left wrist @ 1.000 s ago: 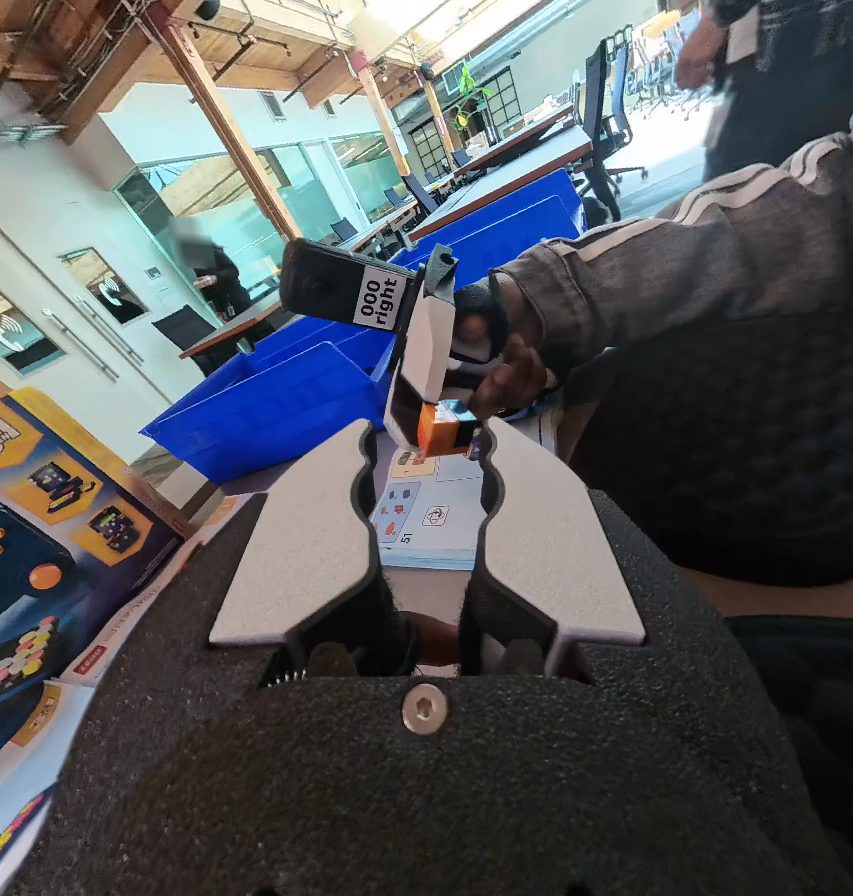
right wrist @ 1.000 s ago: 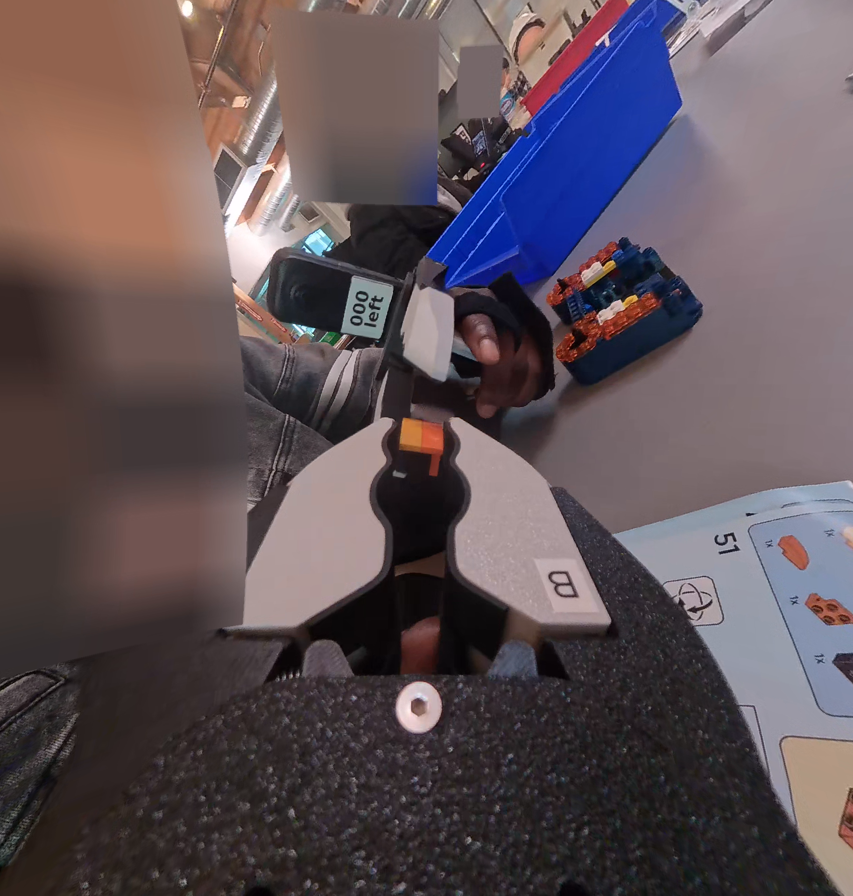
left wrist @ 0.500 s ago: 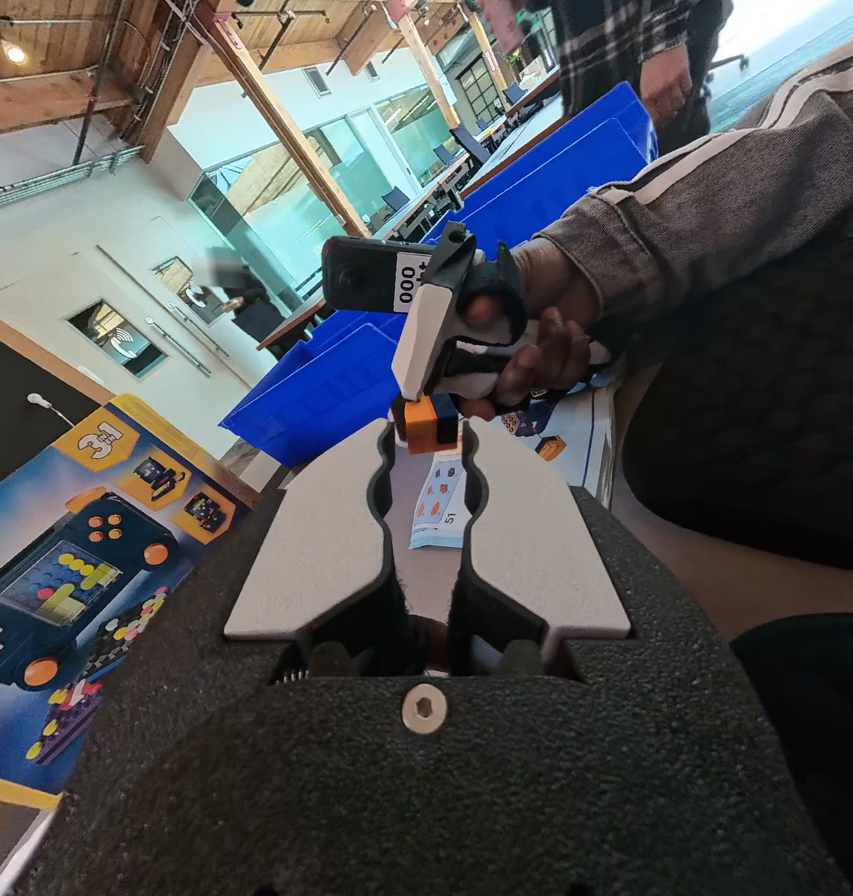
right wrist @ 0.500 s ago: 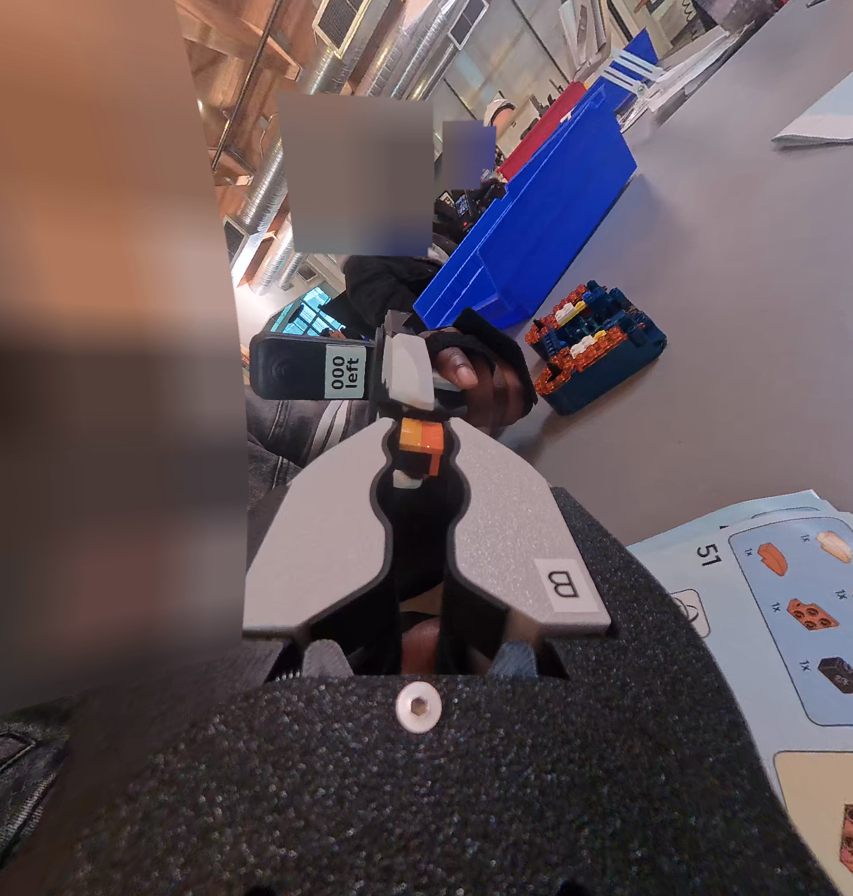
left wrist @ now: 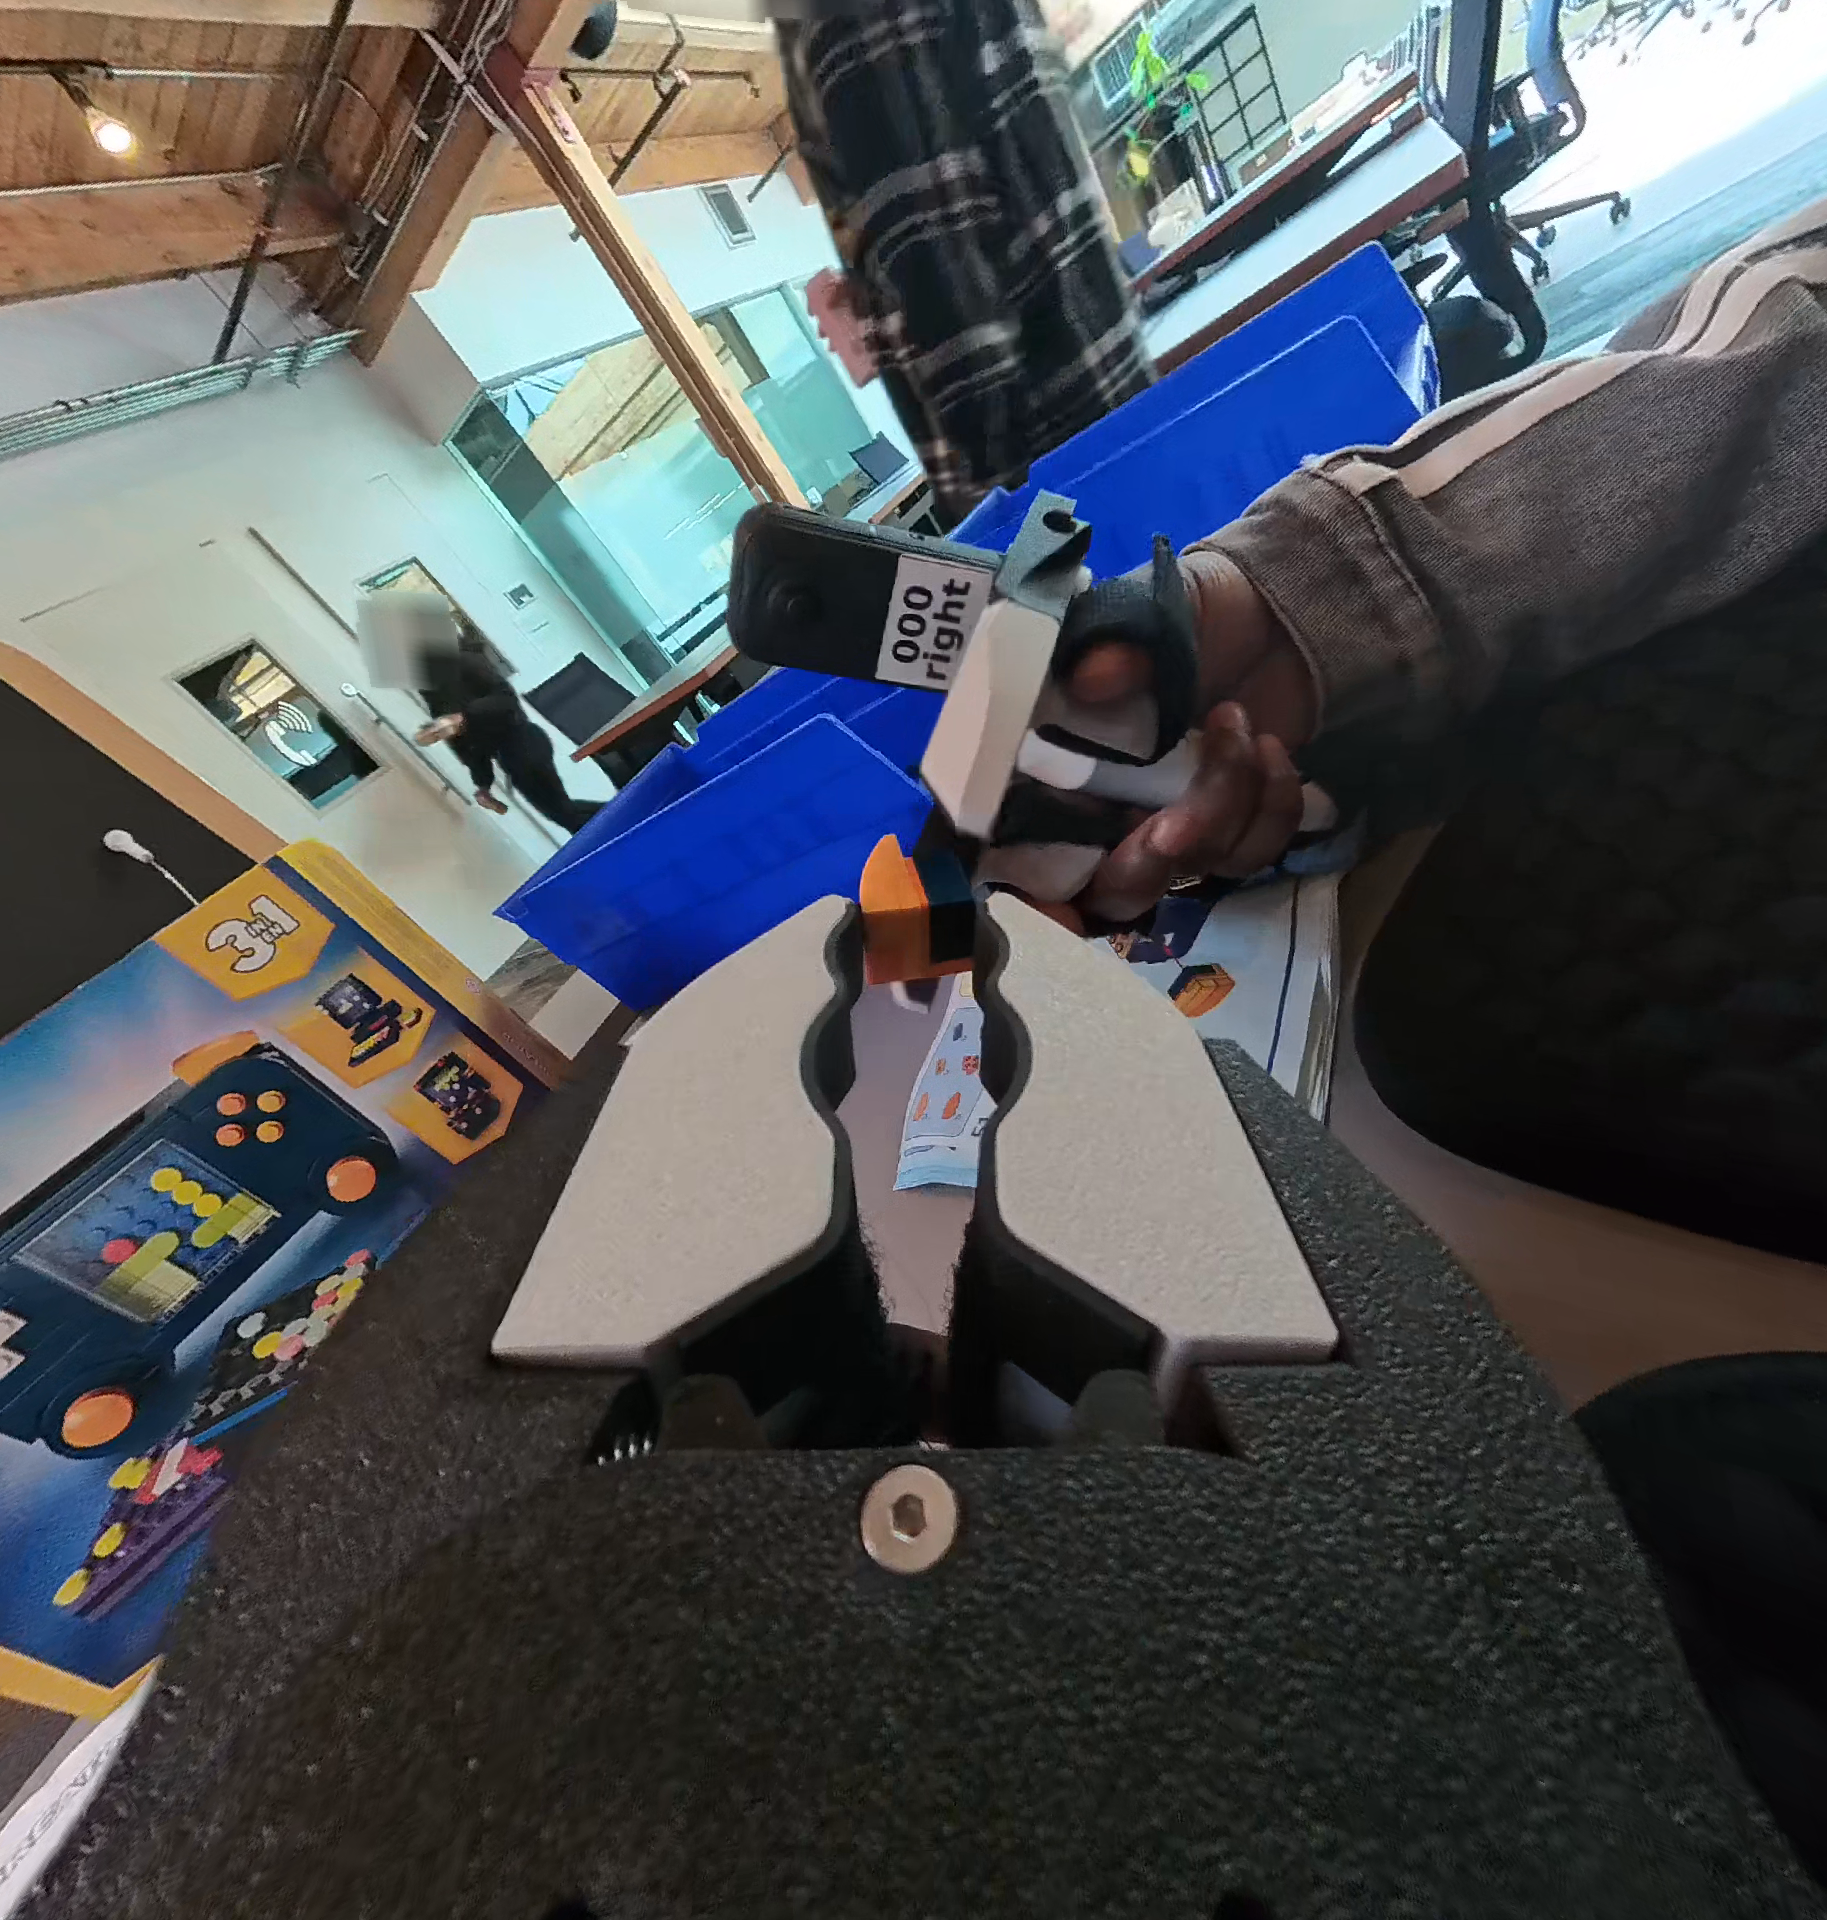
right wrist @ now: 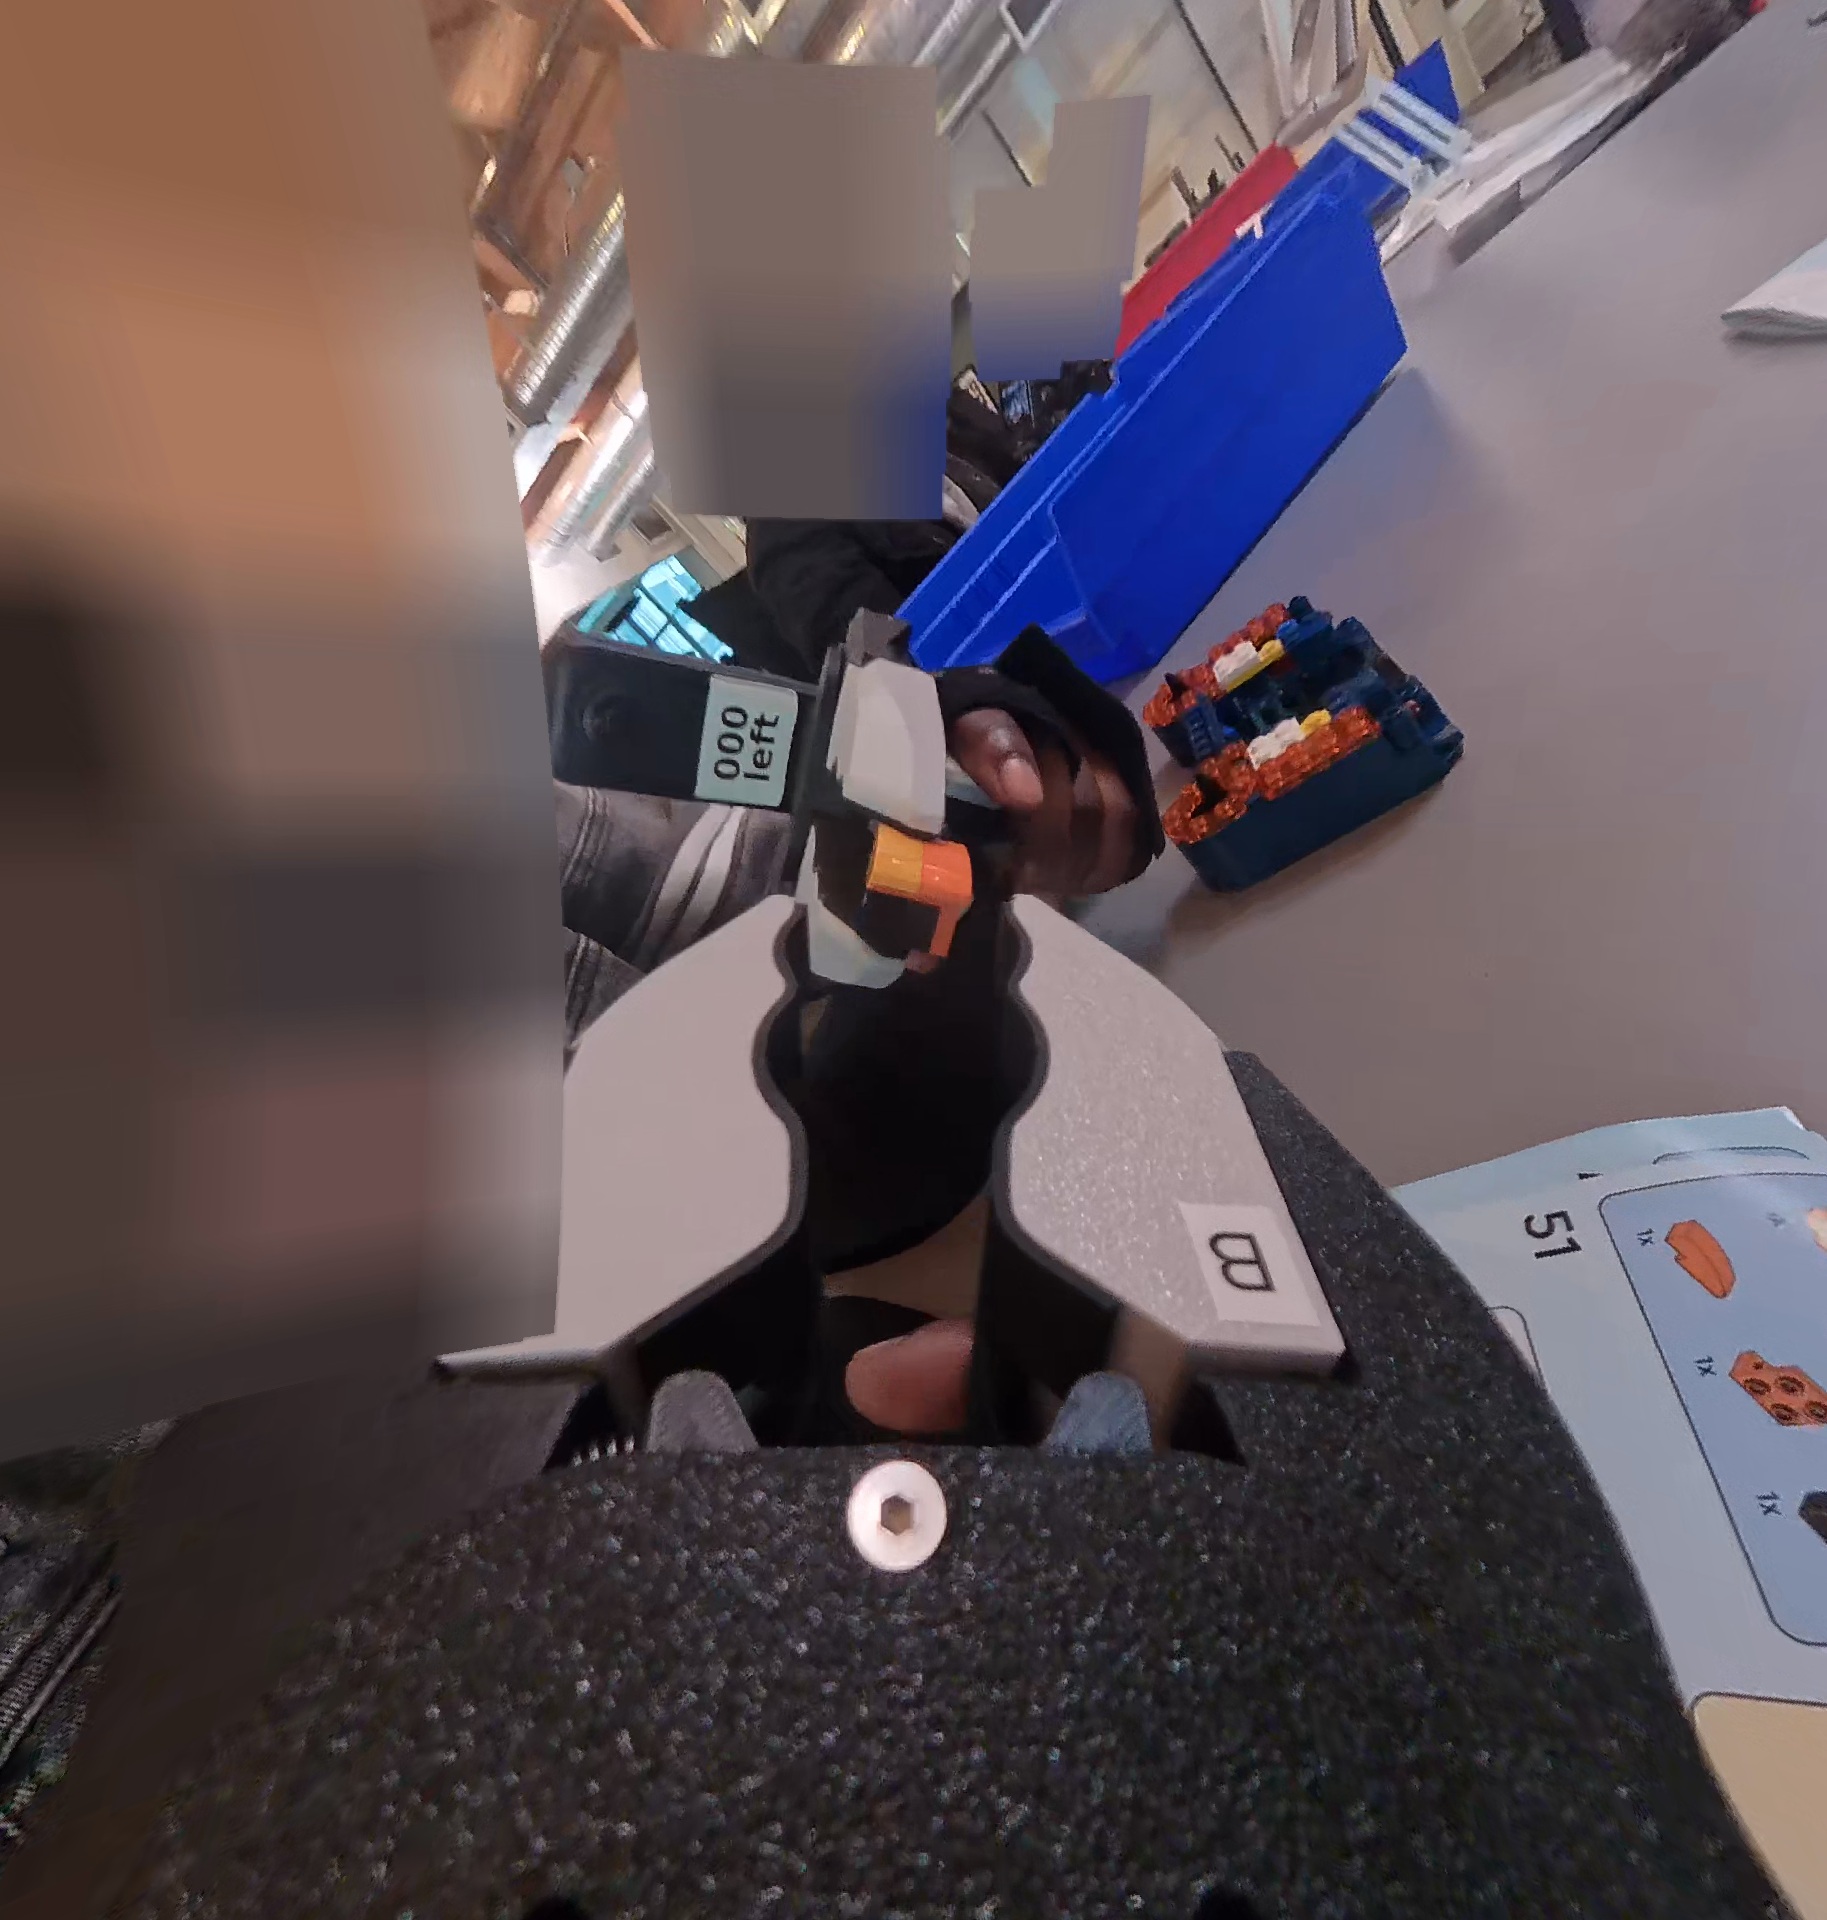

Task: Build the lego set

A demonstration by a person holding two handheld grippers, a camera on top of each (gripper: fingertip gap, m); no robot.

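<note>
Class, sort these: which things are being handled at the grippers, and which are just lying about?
In use: left gripper, shut on orange-and-black brick piece; right gripper, open, facing it.
Lying about: part-built model, instruction booklet, blue bin, set box.

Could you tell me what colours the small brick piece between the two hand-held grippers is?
Orange and black; the small brick piece shows best in the left wrist view.

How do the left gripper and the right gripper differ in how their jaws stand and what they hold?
1. The left gripper has its jaws nearly together; the right gripper has its jaws wide apart.
2. The left gripper clamps a small orange-and-black brick piece at its tips; the right gripper holds nothing, and the piece only sits just ahead of it.
3. The right gripper bears a white sticker on one finger; the left gripper's are plain.
Both have grey fingers on black bodies.
</note>
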